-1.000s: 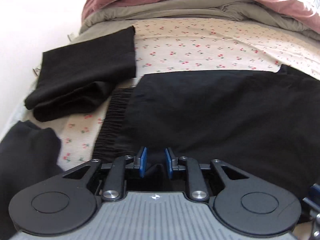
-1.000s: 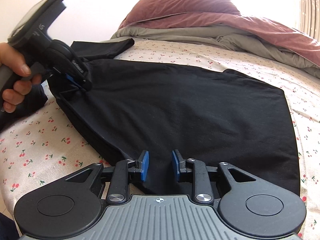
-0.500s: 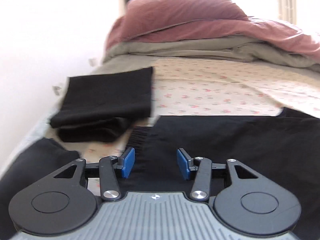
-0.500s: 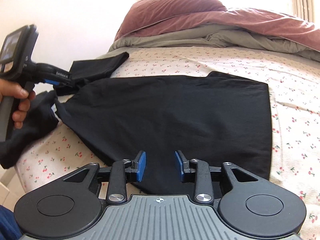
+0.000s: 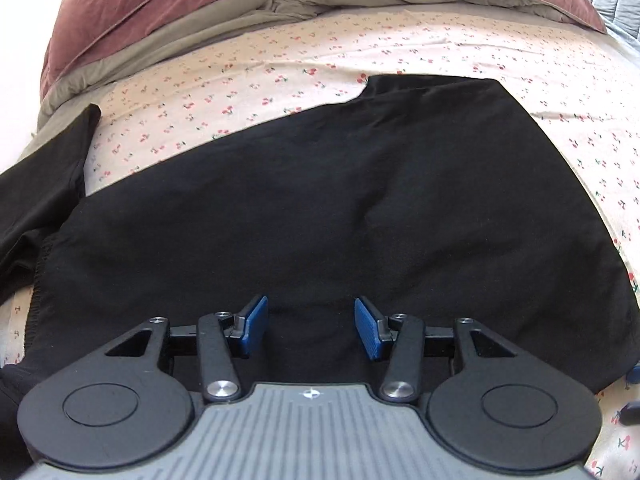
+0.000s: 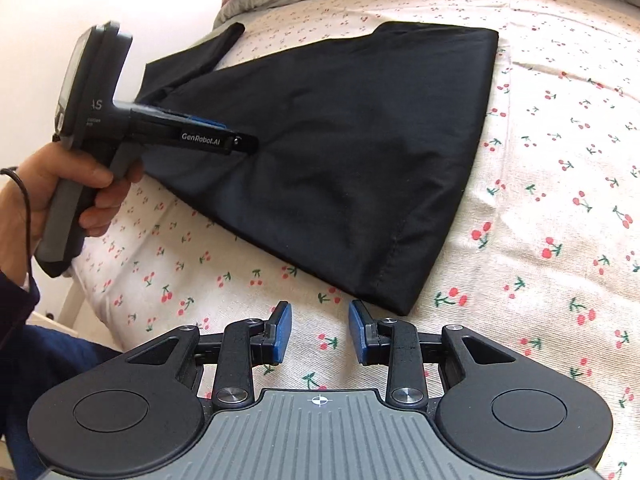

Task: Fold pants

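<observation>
Black folded pants on cherry-print sheet, left hand-held gripper over them, right hand-held gripper parted

Both grippers releasing black pants: left gripper widening over fabric; right gripper withdrawing onto cherry-print sheet.

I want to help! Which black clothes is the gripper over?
The big black pants spread mid-bed, under the open left gripper. The other black garment lies off at the left edge.
</observation>
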{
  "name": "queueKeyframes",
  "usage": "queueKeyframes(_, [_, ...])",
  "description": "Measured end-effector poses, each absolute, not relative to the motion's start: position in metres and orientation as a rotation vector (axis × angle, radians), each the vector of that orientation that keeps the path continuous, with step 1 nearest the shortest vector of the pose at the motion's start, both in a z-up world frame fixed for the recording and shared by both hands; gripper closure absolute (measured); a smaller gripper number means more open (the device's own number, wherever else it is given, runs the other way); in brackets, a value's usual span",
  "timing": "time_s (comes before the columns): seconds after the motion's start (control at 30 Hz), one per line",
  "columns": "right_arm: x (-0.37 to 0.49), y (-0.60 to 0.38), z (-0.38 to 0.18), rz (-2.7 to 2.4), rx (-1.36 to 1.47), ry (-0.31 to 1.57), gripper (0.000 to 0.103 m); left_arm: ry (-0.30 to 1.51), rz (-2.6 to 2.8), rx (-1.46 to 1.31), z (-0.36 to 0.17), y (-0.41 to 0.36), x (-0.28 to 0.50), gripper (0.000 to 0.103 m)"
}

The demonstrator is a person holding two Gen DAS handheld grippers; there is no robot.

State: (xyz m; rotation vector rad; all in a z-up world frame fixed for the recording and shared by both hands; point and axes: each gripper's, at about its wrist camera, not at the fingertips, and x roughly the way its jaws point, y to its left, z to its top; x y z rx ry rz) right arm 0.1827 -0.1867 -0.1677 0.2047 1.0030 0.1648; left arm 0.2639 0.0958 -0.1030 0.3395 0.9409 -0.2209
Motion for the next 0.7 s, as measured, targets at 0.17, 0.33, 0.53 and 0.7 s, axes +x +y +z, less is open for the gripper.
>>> queueKeyframes(0.17, [0.192,-0.235,-0.163,0.154,0.42,0.976,0.07,0.88,-0.247,0.274,-0.089,0.085,0.264,0.048])
queueKeyframes(0.33, [0.183,-0.27,-0.158,0.22,0.583,0.885,0.068,0.84,-0.3,0.29,-0.081,0.045,0.263,0.048])
queueKeyframes(0.53, [0.187,-0.271,-0.185,0.122,0.611,0.935,0.066,0.793,-0.445,0.273,-0.08,-0.028,0.259,0.048])
queueKeyframes(0.7, [0.184,-0.263,-0.187,0.109,0.617,0.9,0.068,0.765,-0.449,0.385,-0.091,-0.097,0.257,0.047])
